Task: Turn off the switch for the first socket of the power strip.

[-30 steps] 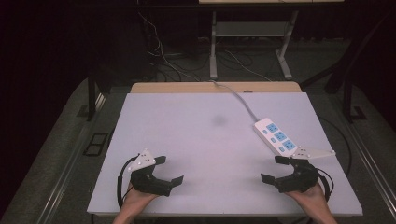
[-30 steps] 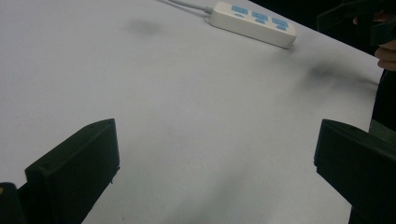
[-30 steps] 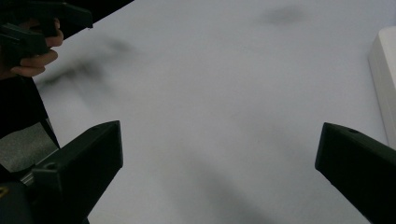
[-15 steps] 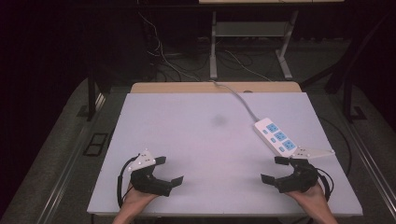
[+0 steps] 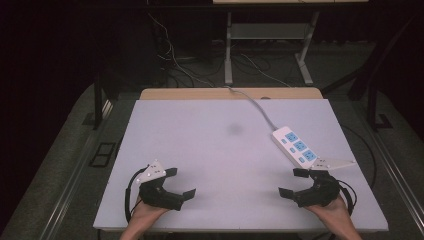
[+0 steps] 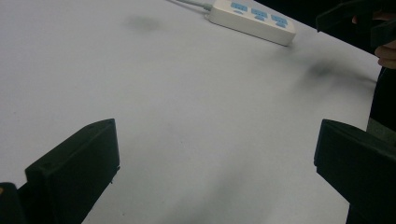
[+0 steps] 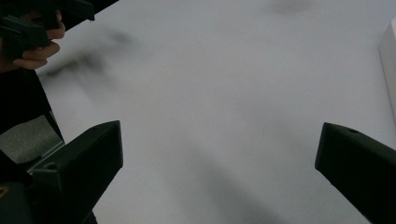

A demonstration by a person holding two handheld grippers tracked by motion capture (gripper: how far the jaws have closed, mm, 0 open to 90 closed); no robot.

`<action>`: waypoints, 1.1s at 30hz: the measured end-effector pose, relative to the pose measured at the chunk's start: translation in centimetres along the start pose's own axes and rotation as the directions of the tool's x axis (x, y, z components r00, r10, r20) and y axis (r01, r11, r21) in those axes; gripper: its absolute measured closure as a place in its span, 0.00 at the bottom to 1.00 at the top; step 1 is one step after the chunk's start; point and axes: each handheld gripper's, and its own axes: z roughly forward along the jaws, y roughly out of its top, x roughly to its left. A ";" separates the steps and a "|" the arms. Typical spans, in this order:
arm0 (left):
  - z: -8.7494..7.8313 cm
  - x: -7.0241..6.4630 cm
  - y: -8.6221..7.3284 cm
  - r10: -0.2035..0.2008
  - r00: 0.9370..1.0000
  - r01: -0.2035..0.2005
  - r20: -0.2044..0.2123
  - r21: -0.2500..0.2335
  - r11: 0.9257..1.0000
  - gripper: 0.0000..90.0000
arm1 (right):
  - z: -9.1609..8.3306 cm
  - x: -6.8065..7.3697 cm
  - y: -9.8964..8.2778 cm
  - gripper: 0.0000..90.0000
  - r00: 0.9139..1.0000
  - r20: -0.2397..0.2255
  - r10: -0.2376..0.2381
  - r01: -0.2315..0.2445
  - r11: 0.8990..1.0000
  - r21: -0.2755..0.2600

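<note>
High view is showing a white table (image 5: 220, 150) with a person's two hands coming in from the near edge, each one holding a black gripper. The left gripper (image 5: 182, 184) is resting near the near-left corner, its jaws standing wide apart and closing on nothing, with a grey plate sitting on top of it. The right gripper (image 5: 294, 182) is lying near the near-right corner, its jaws likewise spread and holding nothing. A white power strip (image 5: 296, 146) with blue sockets is lying flat on the right side of the table, angled so that its near end is pointing toward the right gripper; that end is sitting just beyond the gripper's jaws, and they appear to be apart rather than touching, though the angle is making that hard to judge. A pale cord (image 5: 255, 104) is running from the strip's far end toward the back edge of the table. A faint dark smudge (image 5: 234, 129) is showing on the tabletop to the left of the strip.

Left gripper view is looking across the bare tabletop between two widely parted jaws, with the power strip (image 6: 252, 17) lying far off at the top and the other hand's gripper (image 6: 359, 21) showing at the upper right. Right gripper view is showing two jaws equally far apart over the white surface, with the other hand (image 7: 32, 44) at the upper left.
</note>
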 end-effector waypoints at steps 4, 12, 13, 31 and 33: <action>0.0 0.0 0.0 0.000 1.000 0.000 0.001 0.001 1.000 0.00 | 0.1 0.2 0.1 0.01 1.000 0.000 -0.004 0.004 1.000 0.014; 0.0 -0.1 -0.1 0.001 1.000 -0.001 0.001 0.006 1.000 0.00 | 0.3 0.0 0.5 0.01 1.000 -0.010 -0.011 0.011 0.999 0.040; 0.0 -0.1 -0.1 0.000 1.000 0.000 0.001 0.006 1.000 0.00 | 0.2 -0.1 0.7 0.01 1.000 -0.011 -0.010 0.011 0.999 0.044; 0.1 -0.1 -0.2 -0.001 1.000 0.001 -0.001 0.015 1.000 0.00 | -0.2 -0.8 1.8 0.01 1.000 -0.028 -0.012 0.014 0.998 0.068; 0.1 -0.1 -0.2 0.004 1.000 -0.004 -0.002 0.019 1.000 0.00 | -0.2 -1.0 2.1 0.01 0.999 -0.030 -0.014 0.017 0.997 0.075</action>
